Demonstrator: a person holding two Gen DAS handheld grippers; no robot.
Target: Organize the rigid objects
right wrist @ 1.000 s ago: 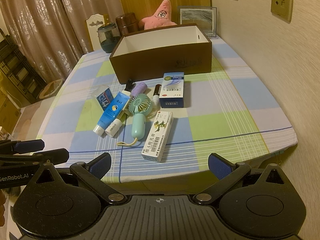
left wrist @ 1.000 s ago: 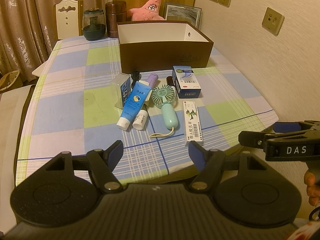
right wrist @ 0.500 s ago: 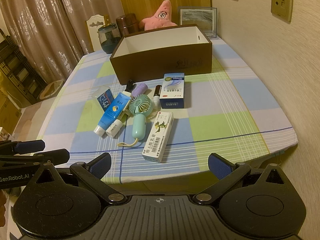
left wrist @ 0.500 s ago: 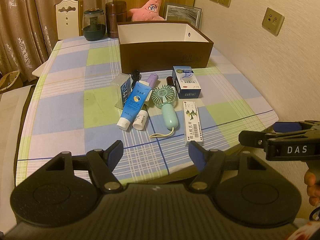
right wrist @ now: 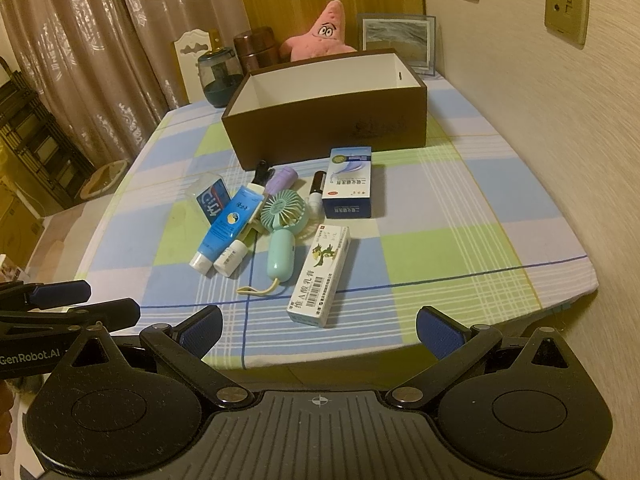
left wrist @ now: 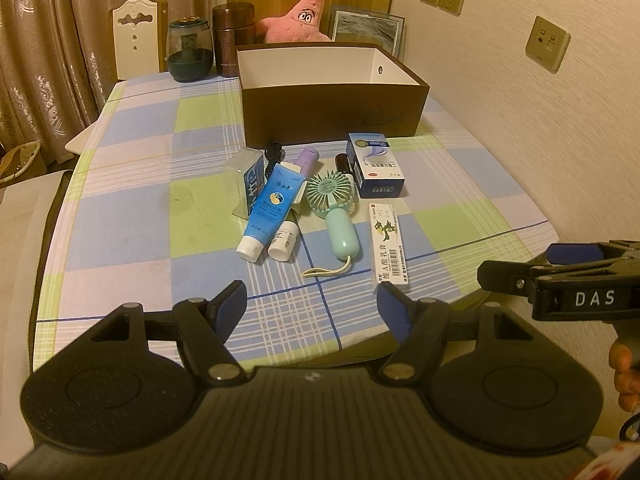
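Before the brown box (right wrist: 326, 120), unmoved since a second ago, lie the blue-white carton (right wrist: 348, 188), long ointment box (right wrist: 320, 276) and mint fan (right wrist: 282, 220); both the left gripper (left wrist: 312, 304) and right gripper (right wrist: 318, 326) stay gaping, empty.

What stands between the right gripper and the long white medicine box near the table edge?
Nothing visible. The right gripper is open at the near edge, and only bare tablecloth lies before the long white medicine box.

Left gripper (left wrist: 312, 306) jaws spread, empty, above table edge (left wrist: 120, 312); mint fan (left wrist: 334, 208) ahead.
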